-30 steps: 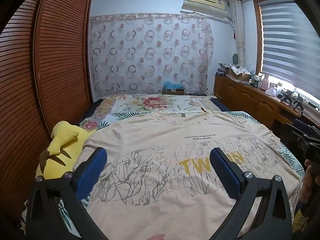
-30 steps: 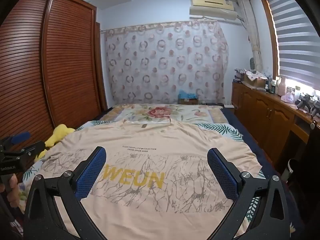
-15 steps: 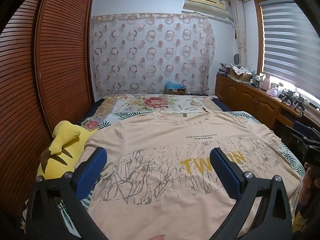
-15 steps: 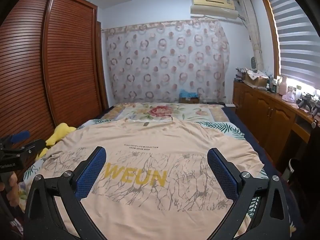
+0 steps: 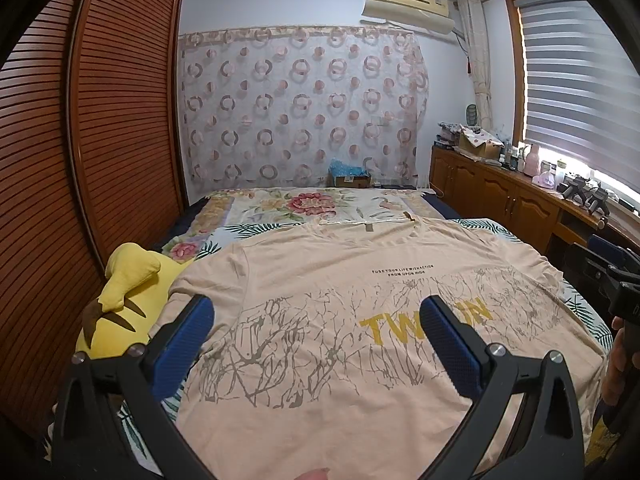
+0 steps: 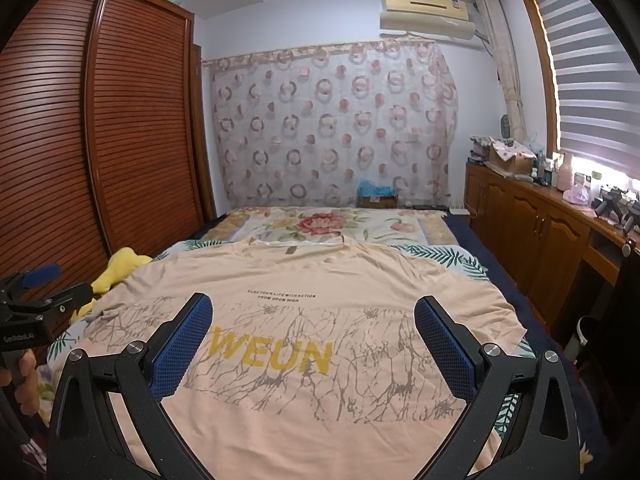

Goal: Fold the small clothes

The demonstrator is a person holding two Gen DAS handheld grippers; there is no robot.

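A peach t-shirt (image 5: pixel 360 320) is laid out flat on the bed (image 5: pixel 304 206), front side up, collar toward the far curtain (image 5: pixel 304 104) and hem toward the cameras, with grey crackle print and yellow letters across the chest (only part of the word can be read from either side, the blue pads get in the way). Nothing is being gripped right now: the left gripper (image 5: pixel 316 320) is held above the shirt's lower half with its jaws spread wide, and the right gripper (image 6: pixel 314 318) is seen in the same state, wide apart over the lettering, not touching the cloth as far as can be told. A yellow plush toy (image 5: pixel 128 300) is tucked just beside the shirt's left sleeve, against the wooden wardrobe (image 5: pixel 92 140). A flowered sheet (image 6: pixel 320 228) is spread past the collar. Off to the right, a wooden cabinet (image 6: pixel 532 228) loaded with small stuff runs under the window blinds (image 6: pixel 592 80), and an air conditioner (image 6: pixel 428 12) is mounted high on the wall.
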